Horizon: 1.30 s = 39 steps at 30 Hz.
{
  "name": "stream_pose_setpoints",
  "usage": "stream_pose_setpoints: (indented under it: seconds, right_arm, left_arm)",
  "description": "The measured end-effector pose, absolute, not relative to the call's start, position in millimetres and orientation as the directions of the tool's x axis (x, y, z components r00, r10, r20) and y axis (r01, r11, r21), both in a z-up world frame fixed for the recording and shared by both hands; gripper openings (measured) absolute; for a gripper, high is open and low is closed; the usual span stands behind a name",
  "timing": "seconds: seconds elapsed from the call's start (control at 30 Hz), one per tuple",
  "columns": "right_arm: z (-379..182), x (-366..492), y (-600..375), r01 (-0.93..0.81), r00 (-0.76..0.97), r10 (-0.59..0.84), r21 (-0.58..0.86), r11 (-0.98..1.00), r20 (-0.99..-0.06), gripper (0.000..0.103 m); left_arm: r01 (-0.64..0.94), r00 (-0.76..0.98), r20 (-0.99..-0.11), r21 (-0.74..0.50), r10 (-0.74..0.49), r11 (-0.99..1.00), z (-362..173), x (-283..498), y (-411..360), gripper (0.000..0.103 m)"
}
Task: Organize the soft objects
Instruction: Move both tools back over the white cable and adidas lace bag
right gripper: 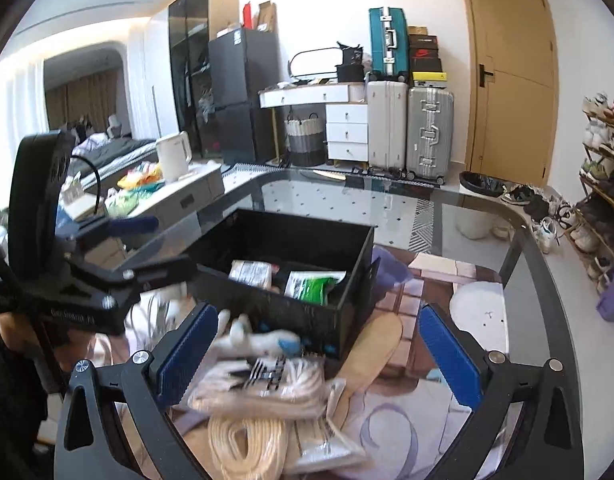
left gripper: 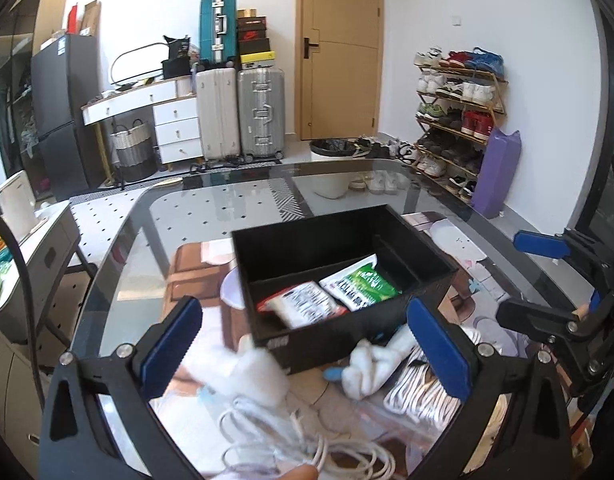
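Note:
A black box (left gripper: 307, 226) (right gripper: 285, 236) stands on the glass table (left gripper: 211, 216) and holds a red-and-white pack (left gripper: 303, 306) and a green-and-white pack (left gripper: 361, 284) (right gripper: 313, 286). My left gripper (left gripper: 305, 344) is open just short of the box's near wall, with nothing pressed between its pads. Under it lie white soft pieces (left gripper: 259, 372), a white-and-blue soft toy (left gripper: 371, 364) (right gripper: 263, 338), a loose white cord (left gripper: 307, 440) and bagged white rope (left gripper: 419, 392) (right gripper: 267, 392). My right gripper (right gripper: 319, 356) (left gripper: 547, 280) is open above the rope, holding nothing. In the right wrist view my left gripper (right gripper: 147, 248) shows at the left.
A tan insole-shaped piece (right gripper: 371, 344) lies right of the box on a patterned mat. Beyond the table's far edge are suitcases (left gripper: 259, 120), a bin (left gripper: 331, 152) and a shoe rack (left gripper: 459, 120). A side cabinet with a white kettle (right gripper: 173, 156) stands to the left.

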State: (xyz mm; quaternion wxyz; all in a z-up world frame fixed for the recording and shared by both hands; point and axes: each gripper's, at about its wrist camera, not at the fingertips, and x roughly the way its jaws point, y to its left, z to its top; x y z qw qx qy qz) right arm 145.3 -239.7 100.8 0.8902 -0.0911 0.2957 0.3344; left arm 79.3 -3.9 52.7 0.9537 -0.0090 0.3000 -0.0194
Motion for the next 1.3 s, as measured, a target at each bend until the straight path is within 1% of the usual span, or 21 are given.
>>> stream_pose_setpoints:
  seconds: [0.2, 0.3, 0.53, 0.93, 1.1, 1.3]
  right_arm:
    - [90, 133, -241, -0.679, 0.576, 0.532, -0.002, 0.734, -0.621, 0.102]
    - [84, 133, -240, -0.689, 0.561, 0.534, 0.001, 0.725, -0.633, 0.102]
    - [80, 130, -242, -0.704, 0.531, 0.527, 0.0, 0.71, -0.663, 0.102]
    - [65, 142, -260, -0.682, 0.506, 0.476, 0.004, 0.731, -0.719, 0.102]
    - [61, 145, -259, -0.679, 0.499, 0.477, 0.016, 0.734, -0.724, 0.102]
    - [60, 140, -249, -0.711, 0.467, 0.508, 0.034, 0.702, -0.724, 0.102]
  left_arm:
    - [-0.01, 0.814, -0.581, -0.012, 0.002, 1.0, 45, 65, 3, 0.103]
    - [-0.024, 0.807, -0.59, -0.007, 0.015, 1.0, 40, 59, 5, 0.103]
    - [-0.027, 0.789, -0.614, -0.013, 0.013, 1.0, 27, 49, 7, 0.103]
    - [-0.032, 0.763, -0.647, -0.014, 0.015, 0.999, 7, 43, 6, 0.103]
    - [-0.052, 0.754, -0.655, -0.006, 0.035, 0.999, -2, 41, 10, 0.103]
    - [-0.051, 0.75, -0.661, -0.018, 0.026, 0.999, -4, 40, 12, 0.103]
